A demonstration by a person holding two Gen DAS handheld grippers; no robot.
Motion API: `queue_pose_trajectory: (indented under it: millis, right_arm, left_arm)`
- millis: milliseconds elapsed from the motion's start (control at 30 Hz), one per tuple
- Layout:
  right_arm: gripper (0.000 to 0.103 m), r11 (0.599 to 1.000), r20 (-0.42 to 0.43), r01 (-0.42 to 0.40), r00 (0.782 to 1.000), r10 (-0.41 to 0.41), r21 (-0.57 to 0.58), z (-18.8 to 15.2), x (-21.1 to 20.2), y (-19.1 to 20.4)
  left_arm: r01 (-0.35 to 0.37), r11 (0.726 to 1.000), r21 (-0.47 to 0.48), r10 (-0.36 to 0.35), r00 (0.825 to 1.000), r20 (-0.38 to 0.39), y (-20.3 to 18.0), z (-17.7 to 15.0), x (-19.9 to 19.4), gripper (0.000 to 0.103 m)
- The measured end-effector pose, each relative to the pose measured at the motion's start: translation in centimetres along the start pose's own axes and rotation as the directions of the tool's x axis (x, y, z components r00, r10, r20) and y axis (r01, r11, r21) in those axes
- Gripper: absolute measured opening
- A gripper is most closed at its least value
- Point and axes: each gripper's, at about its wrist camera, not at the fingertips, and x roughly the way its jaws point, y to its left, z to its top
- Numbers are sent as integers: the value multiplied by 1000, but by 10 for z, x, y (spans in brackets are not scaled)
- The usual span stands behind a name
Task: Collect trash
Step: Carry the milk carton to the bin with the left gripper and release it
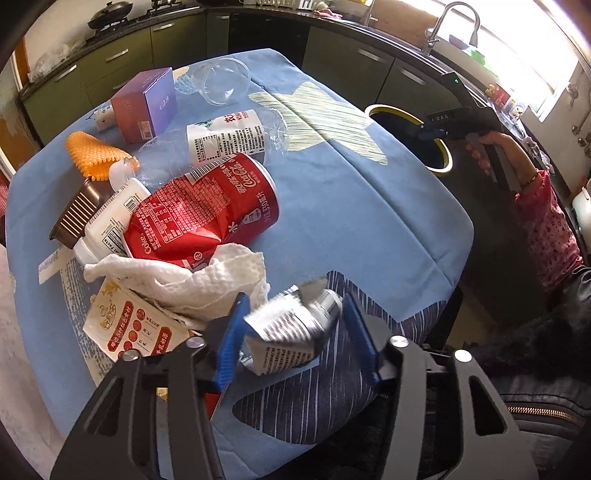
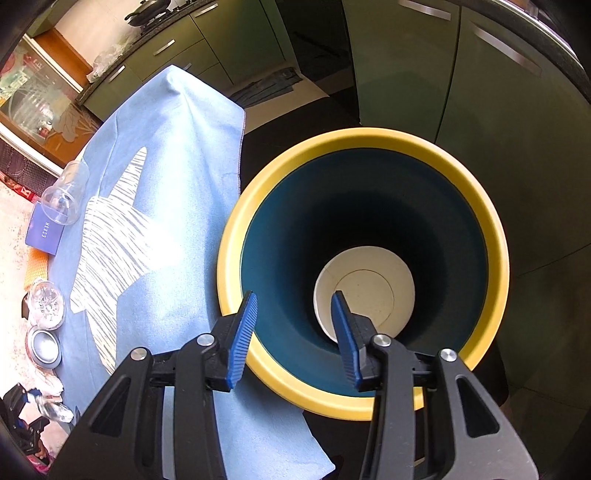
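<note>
My left gripper (image 1: 291, 328) is shut on a crushed silver can (image 1: 291, 325) with printed text, just above the blue tablecloth (image 1: 351, 206). Behind it lie a white paper towel (image 1: 207, 277), a crushed red Coca-Cola can (image 1: 207, 210), a white bottle (image 1: 107, 221), a brown ribbed cup (image 1: 77, 214) and a white labelled plastic bottle (image 1: 229, 136). My right gripper (image 2: 295, 328) is open and empty, held over the mouth of the yellow-rimmed blue trash bin (image 2: 491, 236). A white paper cup (image 2: 369, 284) lies at the bin's bottom. The bin also shows in the left wrist view (image 1: 447, 155).
A purple box (image 1: 147, 103), an orange silicone piece (image 1: 96, 155), a clear plastic cup (image 1: 225, 81) and a printed sachet (image 1: 136, 328) lie on the table. Green kitchen cabinets (image 1: 122, 59) and a sink faucet (image 1: 443, 26) stand behind. The bin stands off the table's right edge.
</note>
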Motion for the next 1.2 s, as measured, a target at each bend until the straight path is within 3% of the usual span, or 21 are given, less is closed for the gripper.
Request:
queue_pose_trajectory:
  millis: [100,267,567,733,933,1200]
  right_arm:
    - [40,1000,1,-6,1000,6,0,-2,0,-1]
    - [40,1000,4,-28,1000,28,-4,-6,1,-4]
    - [40,998,24,-60,998,60,-2,-13,-6,-14]
    - [40,997,61,-71,996,69,20,-17,-22,-30]
    - [40,994,119,-86,990,78,62,-27,-47,-59]
    - [40,983,160,-85,985,59,165,-54,-69,-114]
  left_arm:
    - [-36,999,17,36,999,3,-5,0,-2,36]
    - [-63,994,89,62,998,14,-21,-1,-10,34]
    - [-32,981,194,17,997,79,-56,23,-24,33]
    - [13,971,237,-51,987,153,-87,79,-20,33]
    - [71,942,329,-127,980,151,-148,173,11,33]
    - [120,896,428,-164,984,68,-238,280,115,34]
